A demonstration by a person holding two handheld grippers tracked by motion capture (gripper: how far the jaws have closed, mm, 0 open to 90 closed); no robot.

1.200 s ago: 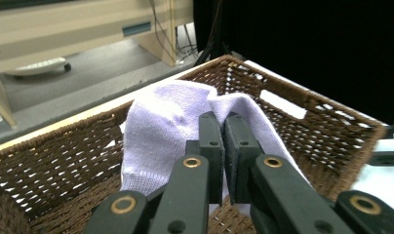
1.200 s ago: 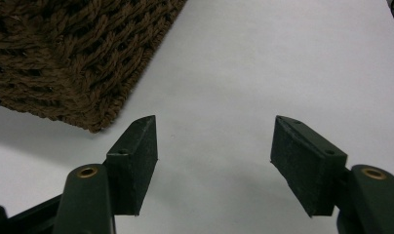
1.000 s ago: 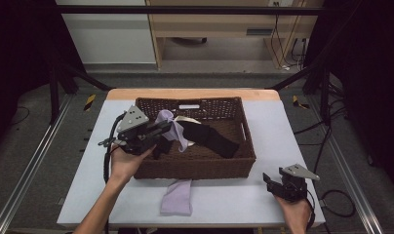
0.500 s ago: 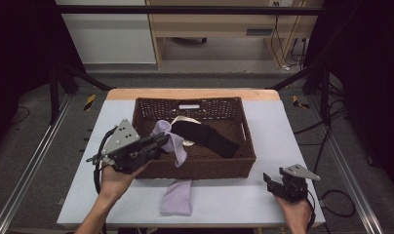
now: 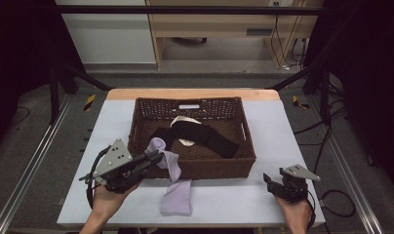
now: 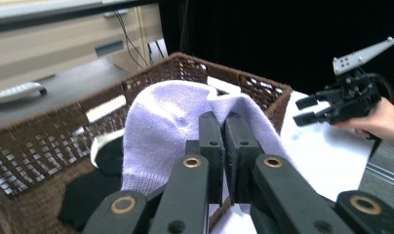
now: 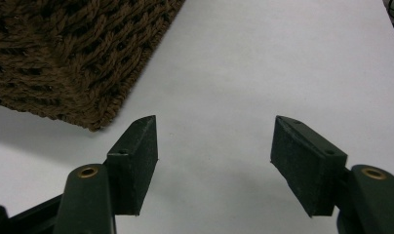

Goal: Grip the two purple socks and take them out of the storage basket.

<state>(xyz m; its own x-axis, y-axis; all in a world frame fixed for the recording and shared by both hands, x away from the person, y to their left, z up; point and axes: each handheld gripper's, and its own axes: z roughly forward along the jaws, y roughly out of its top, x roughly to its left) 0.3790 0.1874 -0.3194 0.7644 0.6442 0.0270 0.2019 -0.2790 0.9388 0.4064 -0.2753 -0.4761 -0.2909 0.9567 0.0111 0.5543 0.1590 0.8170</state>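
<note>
High view: the left claw (image 5: 153, 157) pinches a lilac sock (image 5: 167, 161) draped over the basket's (image 5: 244, 146) front rim; the right claw (image 5: 269, 181) rests spread on the tabletop (image 5: 283, 126).

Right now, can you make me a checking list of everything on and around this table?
Surface: white table, wooden far edge.
Job's things: lilac sock pinched by left gripper, draped over the front wall of the brown wicker basket; second lilac sock flat on the table.
Clutter: black sock and a cream item in the basket.
Grippers: left shut on the sock; right gripper open, nothing between its jaws.
Cables: black cable trailing right.
Surroundings: wooden furniture, grey floor.
</note>
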